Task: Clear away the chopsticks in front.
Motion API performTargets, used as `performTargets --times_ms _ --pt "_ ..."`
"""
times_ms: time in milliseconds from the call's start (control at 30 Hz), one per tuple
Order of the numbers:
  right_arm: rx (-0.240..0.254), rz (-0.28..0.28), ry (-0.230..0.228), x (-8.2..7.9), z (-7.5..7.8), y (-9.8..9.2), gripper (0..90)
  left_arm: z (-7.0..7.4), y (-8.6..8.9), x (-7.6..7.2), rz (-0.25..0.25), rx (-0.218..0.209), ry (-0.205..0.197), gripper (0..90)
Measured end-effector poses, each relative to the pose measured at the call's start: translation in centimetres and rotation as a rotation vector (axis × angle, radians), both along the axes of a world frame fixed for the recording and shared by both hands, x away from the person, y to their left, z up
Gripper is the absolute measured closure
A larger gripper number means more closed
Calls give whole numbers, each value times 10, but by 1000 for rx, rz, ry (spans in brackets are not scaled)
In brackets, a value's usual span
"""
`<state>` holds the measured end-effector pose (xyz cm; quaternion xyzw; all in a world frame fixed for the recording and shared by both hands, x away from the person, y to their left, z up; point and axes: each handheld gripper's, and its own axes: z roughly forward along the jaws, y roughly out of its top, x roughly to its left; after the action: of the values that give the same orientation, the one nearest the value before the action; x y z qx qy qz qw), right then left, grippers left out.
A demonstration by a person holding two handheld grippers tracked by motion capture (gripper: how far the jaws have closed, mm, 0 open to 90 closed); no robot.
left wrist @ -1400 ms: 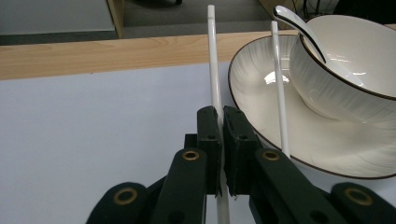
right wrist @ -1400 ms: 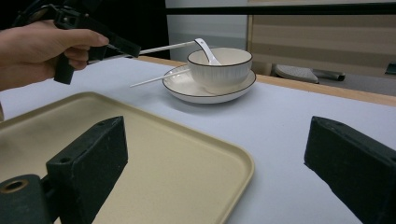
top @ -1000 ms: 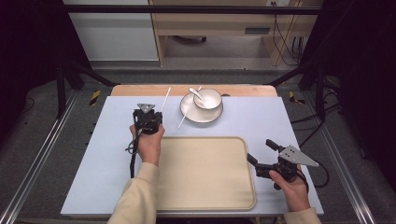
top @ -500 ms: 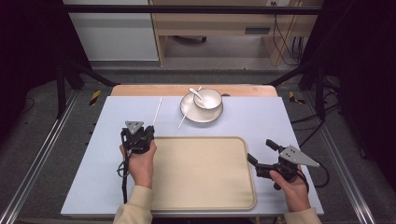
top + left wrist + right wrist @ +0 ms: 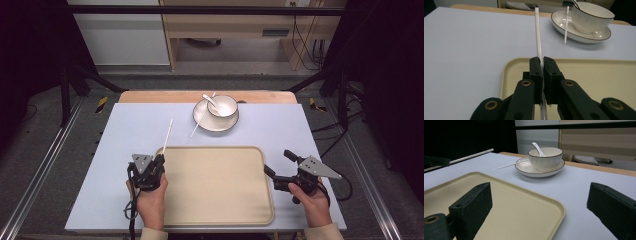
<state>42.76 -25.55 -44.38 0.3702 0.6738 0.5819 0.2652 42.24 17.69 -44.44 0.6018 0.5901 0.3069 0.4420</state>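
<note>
A person is sitting at a pale blue tabletop [image 5: 125, 130], working a hand-held gripper in each hand. The left hand-held gripper [image 5: 159, 161], at about eight o'clock on the tabletop, is clenching the near end of a long white chopstick [image 5: 167, 134], which is pointing away toward twelve o'clock. In the left gripper view, the chopstick [image 5: 538, 37] is running out from between the two closed jaws, over the left rim of a beige tray [image 5: 599, 75].

The tray [image 5: 220, 185] is lying at six o'clock, in front of the person. At twelve o'clock a white bowl [image 5: 222, 106] with a spoon [image 5: 210, 100] in it is standing on a saucer [image 5: 205, 122], and a second chopstick [image 5: 199, 124] is leaning on the saucer's left edge.

The right hand-held gripper [image 5: 278, 163] is hovering at four o'clock, just beside the tray's right rim, with its jaws released wide and nothing between them.

The step in hand appears to be carrying the held chopstick onto the tray. The next move is likely calling for swinging the stick rightward, lowering it flat inside the rim, then loosening the grip. The second chopstick is probably waiting its turn.
</note>
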Motion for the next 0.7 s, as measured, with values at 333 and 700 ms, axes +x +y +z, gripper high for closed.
performTargets --times_ms 333,700 --pt "12 -8 7 -2 1 -1 64 -26 8 -52 48 -16 33 854" --pt "15 -2 10 -1 0 0 64 -33 3 -66 98 31 43 854"
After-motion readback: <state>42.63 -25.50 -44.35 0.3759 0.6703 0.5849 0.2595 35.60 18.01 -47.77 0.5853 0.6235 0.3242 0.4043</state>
